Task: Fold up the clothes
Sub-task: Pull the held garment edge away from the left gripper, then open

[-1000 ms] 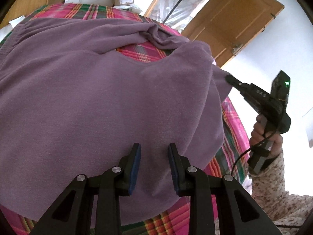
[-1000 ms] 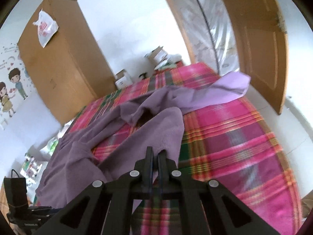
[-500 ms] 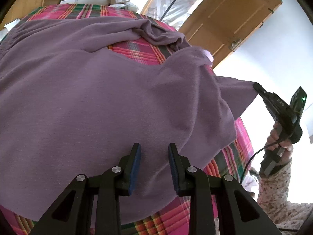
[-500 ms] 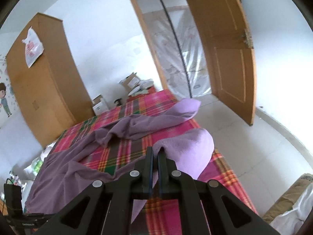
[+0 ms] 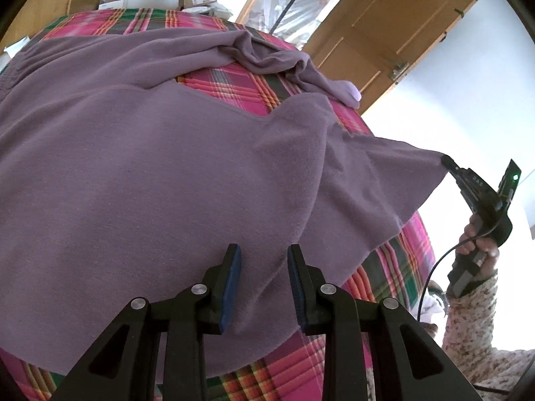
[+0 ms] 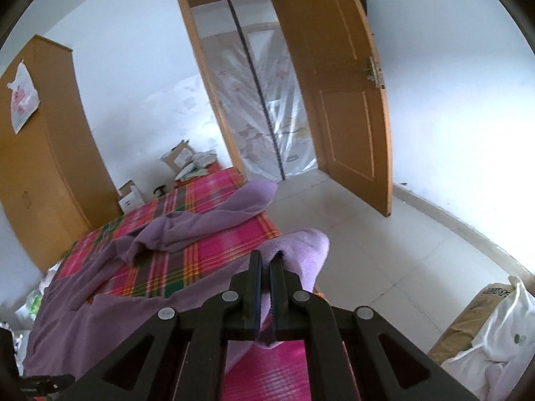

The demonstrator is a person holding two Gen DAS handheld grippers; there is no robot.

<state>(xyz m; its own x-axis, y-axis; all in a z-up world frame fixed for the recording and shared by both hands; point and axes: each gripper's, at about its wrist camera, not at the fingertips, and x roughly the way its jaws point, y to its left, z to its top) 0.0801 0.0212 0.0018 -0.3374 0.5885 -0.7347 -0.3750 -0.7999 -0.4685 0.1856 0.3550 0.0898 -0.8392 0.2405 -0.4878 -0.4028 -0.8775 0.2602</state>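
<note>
A large purple fleece garment (image 5: 167, 173) lies spread over the pink plaid bedspread (image 5: 230, 83). My left gripper (image 5: 264, 260) hovers open just above the cloth near the bed's front edge, nothing between its blue pads. My right gripper (image 6: 265, 264) is shut on a corner of the purple garment (image 6: 297, 247), holding it out past the bed's right side. In the left wrist view that right gripper (image 5: 446, 160) pulls the corner taut, with a hand (image 5: 478, 237) on its grip. The other sleeve (image 6: 214, 217) lies rumpled across the far part of the bed.
A wooden door (image 6: 334, 100) stands open to the right beyond the bed, with plastic sheeting in the doorway. A wooden wardrobe (image 6: 43, 153) and cardboard boxes (image 6: 180, 160) stand at the far side. White tiled floor (image 6: 384, 260) and a bag (image 6: 495, 327) are to the right.
My right gripper has drawn the garment's corner outward to the right, off the bed and up, stretching it taut. The left gripper has kept its place, still open.
</note>
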